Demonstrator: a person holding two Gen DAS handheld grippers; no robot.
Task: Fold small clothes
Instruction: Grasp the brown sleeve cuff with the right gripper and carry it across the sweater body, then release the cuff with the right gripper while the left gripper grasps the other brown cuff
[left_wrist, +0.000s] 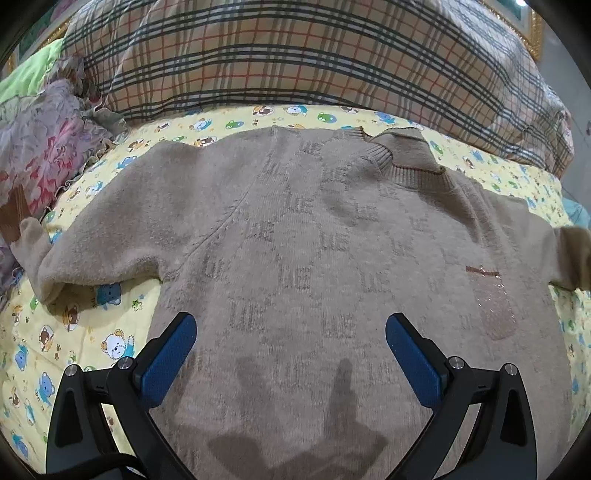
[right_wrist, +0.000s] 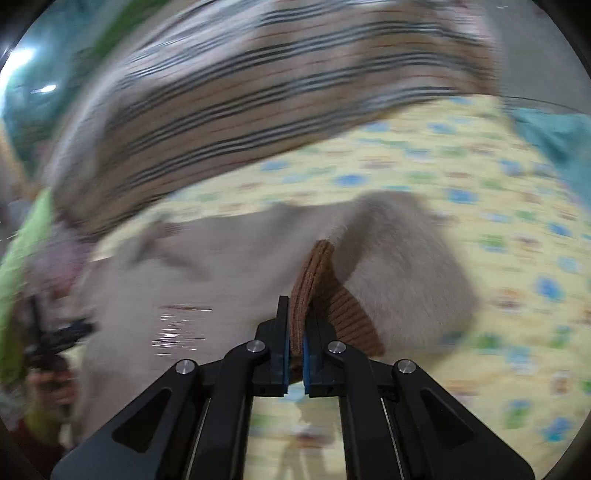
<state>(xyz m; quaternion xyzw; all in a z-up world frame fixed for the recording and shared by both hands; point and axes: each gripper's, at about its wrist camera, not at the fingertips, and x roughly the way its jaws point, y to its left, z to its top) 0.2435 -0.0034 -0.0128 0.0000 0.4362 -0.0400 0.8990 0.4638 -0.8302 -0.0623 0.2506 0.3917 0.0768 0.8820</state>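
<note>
On the bed, over the cartoon-print sheet (left_wrist: 85, 325), a beige sweater (left_wrist: 295, 240) lay spread flat, collar toward the plaid quilt (left_wrist: 295, 55). The left gripper (left_wrist: 290, 332) hovered above the sweater's lower body, jaws wide apart and empty. The right gripper (right_wrist: 295, 332) had its jaws clamped on the brown ribbed cuff (right_wrist: 314, 288) of one sleeve. To fold well, that sleeve should probably be carried straight across the sweater's chest and laid flat, with the left gripper pinning the body.
</note>
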